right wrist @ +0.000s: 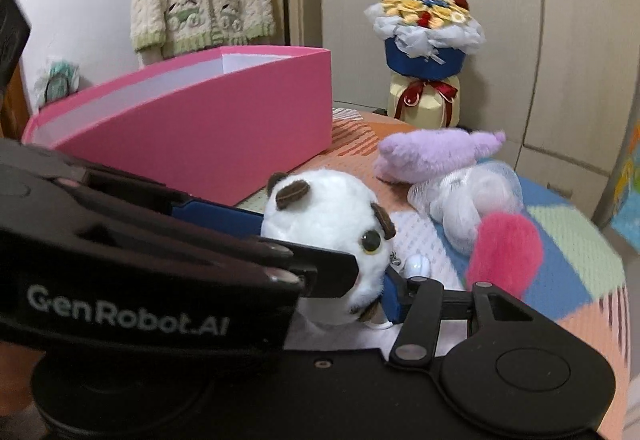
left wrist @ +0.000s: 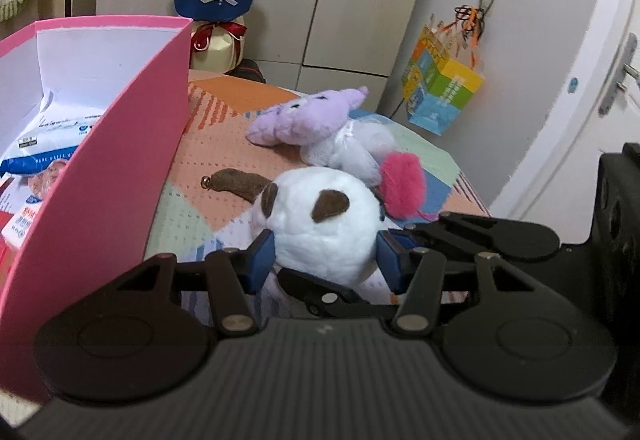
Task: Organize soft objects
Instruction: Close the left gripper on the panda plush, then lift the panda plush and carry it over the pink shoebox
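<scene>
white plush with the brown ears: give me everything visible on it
The white plush is a round, fluffy head with dark brown felt ears, a glassy yellow-black eye and a brown tail-like piece carrying a small bell. It lies on the patchwork blanket, beside the pink box. The left gripper has a blue pad against each side. The right gripper is at its face; its hold is unclear. A pink pompom sits right behind.

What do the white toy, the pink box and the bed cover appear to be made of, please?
White toy: soft plush, going by its fuzzy pile, with brown felt-like ears.
Pink box: probably stiff matte cardboard; flat walls, crisp edges, white inside.
Bed cover: seemingly woven or quilted fabric, with a dotted texture across coloured patches.
</scene>
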Demonstrator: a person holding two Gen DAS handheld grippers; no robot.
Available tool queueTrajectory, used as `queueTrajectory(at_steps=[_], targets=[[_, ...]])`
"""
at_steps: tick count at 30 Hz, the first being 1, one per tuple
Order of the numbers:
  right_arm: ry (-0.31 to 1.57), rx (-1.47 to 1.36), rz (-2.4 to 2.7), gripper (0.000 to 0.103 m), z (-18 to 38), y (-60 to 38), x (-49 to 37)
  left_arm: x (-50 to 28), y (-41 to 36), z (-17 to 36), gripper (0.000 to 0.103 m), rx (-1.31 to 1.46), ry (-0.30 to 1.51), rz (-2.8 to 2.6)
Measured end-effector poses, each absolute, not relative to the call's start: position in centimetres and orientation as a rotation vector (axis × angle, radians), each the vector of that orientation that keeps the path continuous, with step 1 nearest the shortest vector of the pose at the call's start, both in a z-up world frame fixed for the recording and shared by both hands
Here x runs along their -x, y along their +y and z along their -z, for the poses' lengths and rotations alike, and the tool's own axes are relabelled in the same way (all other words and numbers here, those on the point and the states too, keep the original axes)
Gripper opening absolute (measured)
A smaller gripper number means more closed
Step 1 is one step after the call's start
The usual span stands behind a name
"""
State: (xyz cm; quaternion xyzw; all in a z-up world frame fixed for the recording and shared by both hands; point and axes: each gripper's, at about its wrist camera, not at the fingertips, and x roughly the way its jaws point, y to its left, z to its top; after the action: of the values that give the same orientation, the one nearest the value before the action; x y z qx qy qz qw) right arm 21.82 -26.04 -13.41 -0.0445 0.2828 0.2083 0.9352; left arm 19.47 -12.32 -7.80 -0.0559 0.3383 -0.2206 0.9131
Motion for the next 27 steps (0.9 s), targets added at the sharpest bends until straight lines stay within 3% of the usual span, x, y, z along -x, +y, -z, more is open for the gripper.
queueTrajectory(at_steps=[27], targets=[[0.62,-0.004,-0.333,0.059,10.7,-22.9,-9.2,-9.0,-8.1,3.9,0.053,0.046,0.776,0.642]])
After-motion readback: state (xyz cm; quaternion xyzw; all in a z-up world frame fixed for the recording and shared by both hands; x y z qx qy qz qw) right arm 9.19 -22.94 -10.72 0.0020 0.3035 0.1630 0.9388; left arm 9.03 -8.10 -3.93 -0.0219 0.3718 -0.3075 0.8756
